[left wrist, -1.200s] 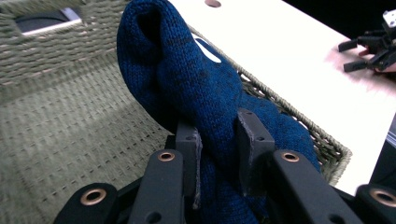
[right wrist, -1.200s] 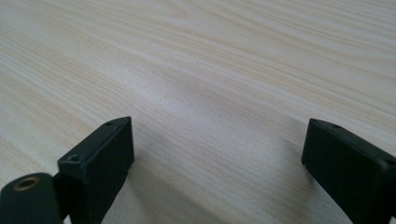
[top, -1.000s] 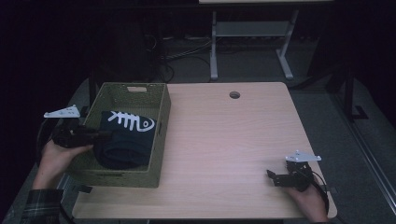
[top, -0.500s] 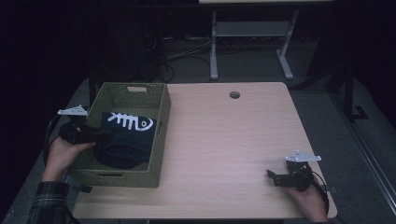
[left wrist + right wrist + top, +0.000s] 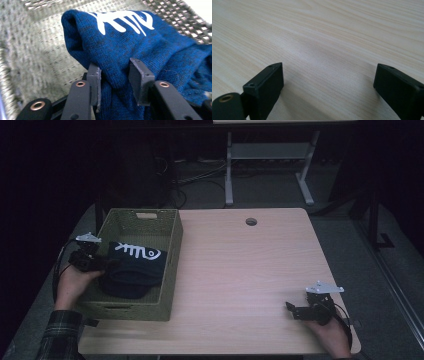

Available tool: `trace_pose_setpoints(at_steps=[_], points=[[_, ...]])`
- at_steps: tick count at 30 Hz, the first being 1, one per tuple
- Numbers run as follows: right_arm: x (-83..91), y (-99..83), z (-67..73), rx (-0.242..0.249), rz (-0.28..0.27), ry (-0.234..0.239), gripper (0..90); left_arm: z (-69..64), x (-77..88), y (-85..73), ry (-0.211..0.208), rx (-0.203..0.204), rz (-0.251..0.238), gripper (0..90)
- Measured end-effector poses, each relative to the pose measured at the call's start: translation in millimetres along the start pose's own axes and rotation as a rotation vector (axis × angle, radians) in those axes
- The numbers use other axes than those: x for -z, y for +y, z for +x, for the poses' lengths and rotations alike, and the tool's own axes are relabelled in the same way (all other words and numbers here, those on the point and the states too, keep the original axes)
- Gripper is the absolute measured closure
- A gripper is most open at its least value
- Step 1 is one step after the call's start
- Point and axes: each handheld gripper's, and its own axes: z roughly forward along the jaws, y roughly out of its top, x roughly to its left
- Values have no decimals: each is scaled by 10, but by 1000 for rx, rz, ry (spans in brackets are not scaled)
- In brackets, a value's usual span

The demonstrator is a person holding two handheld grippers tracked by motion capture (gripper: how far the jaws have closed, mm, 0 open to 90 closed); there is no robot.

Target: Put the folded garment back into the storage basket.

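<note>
A dark blue knitted garment [image 5: 134, 270] with a white fishbone print lies bunched in the green woven basket [image 5: 175, 240] on the table's left side. My left gripper [image 5: 106, 265] reaches into the basket from its left wall. In the left gripper view a fold of the garment [image 5: 140, 40] lies between the jaws of my left gripper [image 5: 113, 67]; the jaws have just been opening and the fold sits loosely in the gap. My right gripper [image 5: 291, 309] rests low on the table near the front right corner. It stands open [image 5: 329, 72] over bare wood with nothing between its fingers.
The light wooden table [image 5: 240, 265] has a round cable hole [image 5: 251, 221] near its back edge. A white desk frame [image 5: 270, 155] and cables stand on the dark floor behind. The basket's walls surround the garment on all sides.
My left hand has sunk lower with the garment, which has settled deeper into the basket and slumped. The right hand has kept still.
</note>
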Motion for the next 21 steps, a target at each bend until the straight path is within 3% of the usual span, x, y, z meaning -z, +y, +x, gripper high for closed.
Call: trace_pose_setpoints(at_steps=[4, 6, 12, 18, 21], points=[[0, 0, 0, 1, 0, 0, 88, -7, -19, 17, 45, -17, 34, 592], [0, 0, 0, 0, 0, 0, 87, -2, -20, 19, 48, -15, 37, 570], [0, 0, 0, -1, 0, 0, 87, 30, 17, -1, 85, 28, 42, 463], [0, 0, 0, 0, 0, 0, 88, 50, 111, -24, 127, 66, 10, 284], [-1, 0, 0, 0, -1, 0, 87, 35, 149, -22, 113, 76, -13, 264]])
